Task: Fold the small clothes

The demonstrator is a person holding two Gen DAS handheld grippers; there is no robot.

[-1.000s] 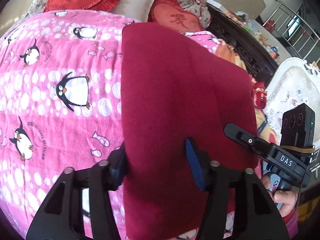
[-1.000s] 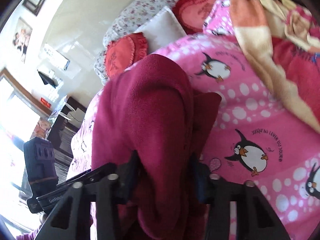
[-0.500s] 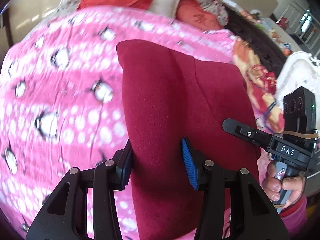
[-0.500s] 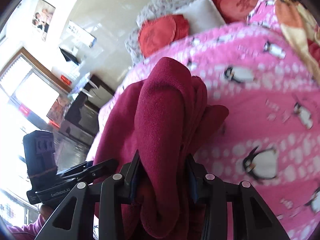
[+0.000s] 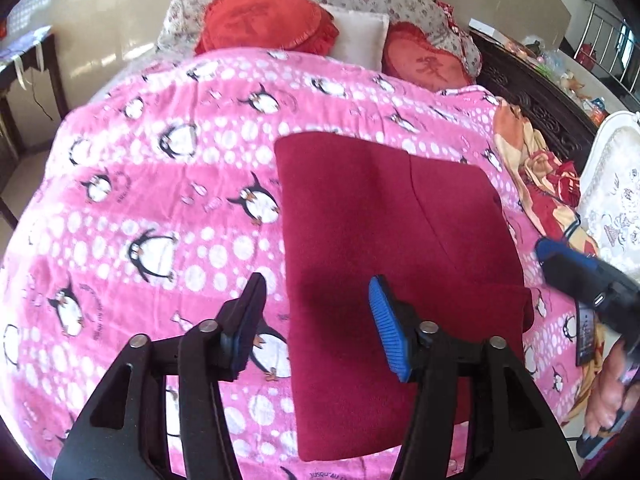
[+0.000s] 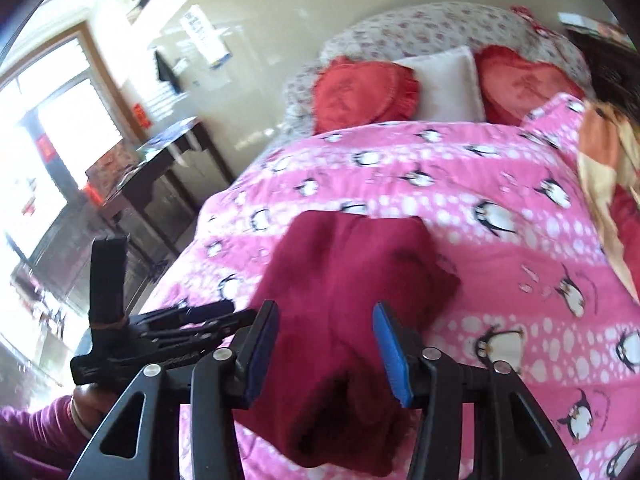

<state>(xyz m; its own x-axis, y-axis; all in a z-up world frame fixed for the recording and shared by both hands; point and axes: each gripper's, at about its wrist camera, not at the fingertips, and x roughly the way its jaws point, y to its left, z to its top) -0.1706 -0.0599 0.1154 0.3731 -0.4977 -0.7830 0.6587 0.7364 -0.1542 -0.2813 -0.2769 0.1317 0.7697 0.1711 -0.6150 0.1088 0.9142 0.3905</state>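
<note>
With both grippers' fingers spread wide and gripping nothing, lift the left gripper (image 5: 318, 320) and right gripper (image 6: 326, 344) straight up off the garment (image 5: 396, 248). It lies folded, rectangular and flat on the bed's blanket (image 5: 160, 208); thick maroon fleece, so avoid snagging its nap.
</note>
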